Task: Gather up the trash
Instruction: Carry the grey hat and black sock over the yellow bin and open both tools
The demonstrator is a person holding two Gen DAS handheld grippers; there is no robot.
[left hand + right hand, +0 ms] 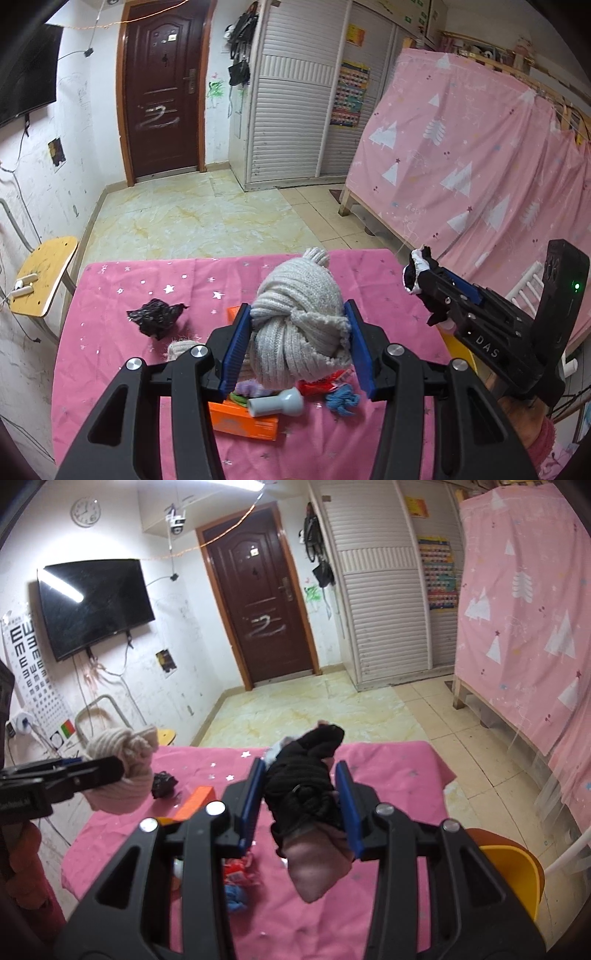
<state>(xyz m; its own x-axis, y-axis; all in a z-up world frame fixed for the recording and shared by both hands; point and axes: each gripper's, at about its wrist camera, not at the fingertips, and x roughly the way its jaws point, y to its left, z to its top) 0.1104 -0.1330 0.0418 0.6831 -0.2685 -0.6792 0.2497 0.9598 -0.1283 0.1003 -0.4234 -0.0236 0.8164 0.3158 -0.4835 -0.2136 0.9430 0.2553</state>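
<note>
Left tool (pixel 299 347) clamped on a grey knitted bundle (pixel 299 314), raised above the bench (pixel 110 332). Right tool (pixel 301 805) gripping a black rolled bundle (pixel 303 786) with a dusty-pink end, likewise lifted clear of the pink cloth. On the bench below: crumpled black bag (pixel 155 317) at ten o'clock from the left tool, orange box (pixel 243 421) at six o'clock, grey cap-shaped piece (pixel 277 402) lying on it, blue yarn scrap (pixel 341 400) and red wrapper (pixel 317 384) just beside.
</note>
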